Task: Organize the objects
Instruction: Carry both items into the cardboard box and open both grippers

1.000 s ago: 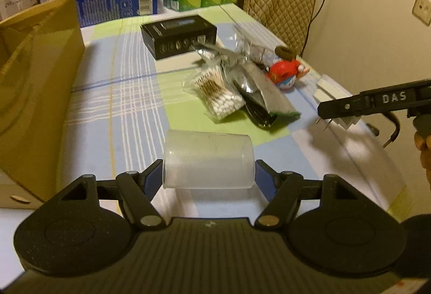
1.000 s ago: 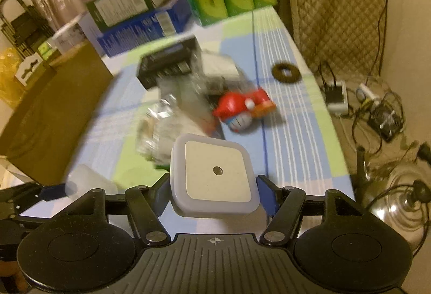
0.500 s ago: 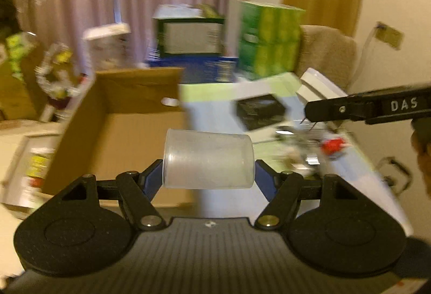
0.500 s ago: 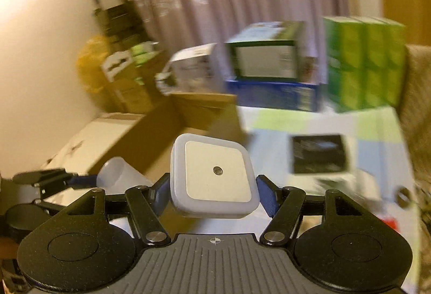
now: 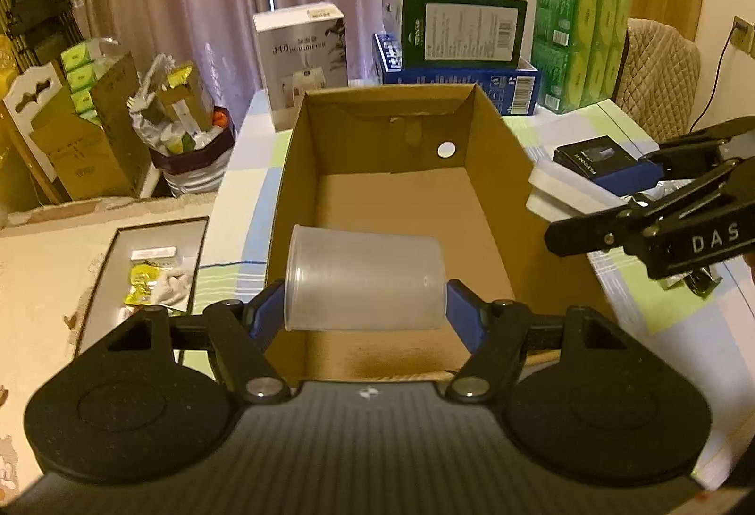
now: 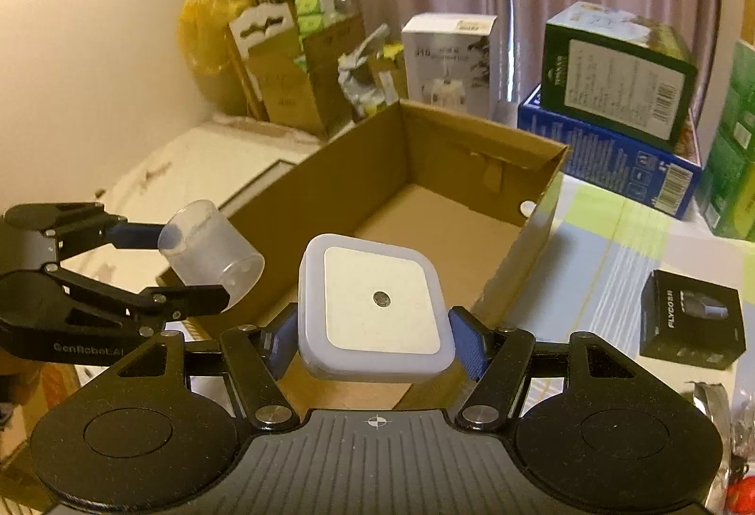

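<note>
My left gripper (image 5: 365, 307) is shut on a translucent plastic cup (image 5: 364, 279) lying sideways between its blue pads, held over the near end of an open cardboard box (image 5: 490, 165). My right gripper (image 6: 375, 340) is shut on a square white night light (image 6: 375, 307) and hovers at the box's (image 6: 358, 180) near right corner. In the left wrist view the right gripper (image 5: 594, 208) comes in from the right with the night light (image 5: 561, 189) over the box's right wall. The right wrist view has the left gripper (image 6: 198, 265) with the cup (image 6: 212, 250) at the left.
The box's inside looks bare. Behind it stand a white carton (image 5: 302, 57), a blue box (image 5: 453, 85) with a green box on top, and green tissue packs (image 5: 580, 43). A black box (image 6: 691, 321) lies on the checked tablecloth at right. Cluttered floor boxes and bags sit to the left.
Both grippers have lifted from the table's clutter and swung left to the cardboard box, still carrying the cup and the night light. The cameras now look into the box's open top.
</note>
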A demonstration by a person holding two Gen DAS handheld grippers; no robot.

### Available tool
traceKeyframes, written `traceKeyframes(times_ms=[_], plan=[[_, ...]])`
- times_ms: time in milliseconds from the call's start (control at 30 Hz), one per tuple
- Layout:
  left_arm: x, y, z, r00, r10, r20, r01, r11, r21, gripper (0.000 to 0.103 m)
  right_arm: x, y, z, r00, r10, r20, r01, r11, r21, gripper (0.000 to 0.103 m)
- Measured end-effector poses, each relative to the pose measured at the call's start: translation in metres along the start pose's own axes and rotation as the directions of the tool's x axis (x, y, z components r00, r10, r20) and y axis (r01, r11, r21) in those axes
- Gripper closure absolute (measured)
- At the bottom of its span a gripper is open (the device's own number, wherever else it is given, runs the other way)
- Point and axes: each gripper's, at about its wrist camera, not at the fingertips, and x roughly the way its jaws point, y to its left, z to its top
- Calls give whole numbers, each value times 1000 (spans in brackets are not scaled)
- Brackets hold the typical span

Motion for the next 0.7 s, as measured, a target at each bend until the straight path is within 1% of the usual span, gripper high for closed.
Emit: traceKeyframes(times_ms=[133,167,200,500,700], plan=[[11,4,-5,1000,-23,-6,23,1000,14,34,13,-1,-1,1000,-10,-17,10,1000,-8,40],[13,4,-5,1000,-27,-3,27,999,22,25,15,-1,-1,1000,-10,-20,10,1000,-8,40],[13,5,-6,1000,-21,4,21,999,25,21,17,-1,-2,1000,-10,-23,9,1000,-8,40],[-3,17,-14,999,6,44,-5,1000,-28,21,19,1,0,1000,-10,-19,10,1000,-3,39],[-15,20,-17,998,12,64,-9,999,-42,21,20,4,0,1000,14,-26,-14,1000,20,38]])
